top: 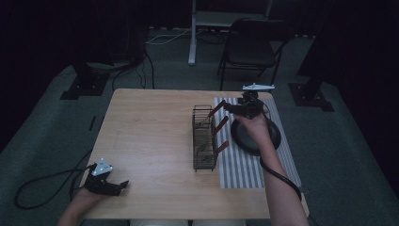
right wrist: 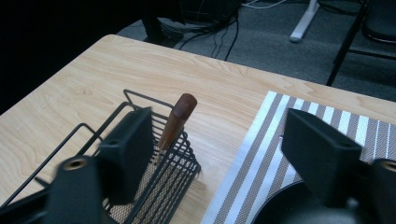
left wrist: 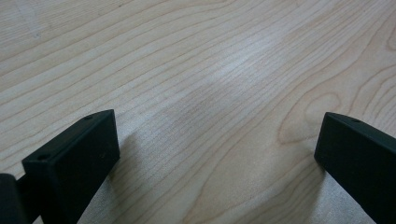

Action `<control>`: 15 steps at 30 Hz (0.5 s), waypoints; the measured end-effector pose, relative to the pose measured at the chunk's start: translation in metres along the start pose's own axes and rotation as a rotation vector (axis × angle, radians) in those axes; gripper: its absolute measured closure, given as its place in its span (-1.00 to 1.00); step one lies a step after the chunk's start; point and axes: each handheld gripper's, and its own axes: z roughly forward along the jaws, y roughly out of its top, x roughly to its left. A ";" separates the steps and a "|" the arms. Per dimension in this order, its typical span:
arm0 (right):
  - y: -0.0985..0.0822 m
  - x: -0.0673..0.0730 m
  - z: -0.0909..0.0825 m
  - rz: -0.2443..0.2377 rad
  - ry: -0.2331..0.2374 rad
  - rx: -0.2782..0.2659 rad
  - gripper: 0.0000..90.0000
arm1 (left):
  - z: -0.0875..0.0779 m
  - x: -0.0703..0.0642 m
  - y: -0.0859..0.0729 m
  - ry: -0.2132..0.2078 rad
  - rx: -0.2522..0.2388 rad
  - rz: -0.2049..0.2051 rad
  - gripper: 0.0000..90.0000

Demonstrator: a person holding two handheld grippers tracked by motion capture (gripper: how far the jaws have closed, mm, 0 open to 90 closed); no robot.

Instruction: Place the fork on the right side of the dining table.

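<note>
Right gripper (top: 230, 107), jaws apart, hovers near a seemingly wooden handle (right wrist: 176, 122) in the wire rack (top: 204, 139).

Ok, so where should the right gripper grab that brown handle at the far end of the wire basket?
Grip the brown handle near its rounded top, coming from the striped mat side. It leans out of the wire basket toward the mat, so only its upper part stands free. The right gripper is open beside it.

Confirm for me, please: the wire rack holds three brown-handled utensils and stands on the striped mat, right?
Not quite: the rack holds three brown-handled utensils, but it stands on the bare table, just left of the mat. The high view shows this.
</note>
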 end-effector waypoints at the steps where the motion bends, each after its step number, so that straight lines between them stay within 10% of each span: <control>1: 0.001 0.001 0.002 0.001 -0.004 0.003 -0.37 | 0.000 0.000 0.000 0.000 0.000 0.000 -1.00; 15: 0.008 0.003 0.025 0.060 0.043 0.065 -0.07 | 0.000 0.000 0.000 0.000 0.000 0.000 -1.00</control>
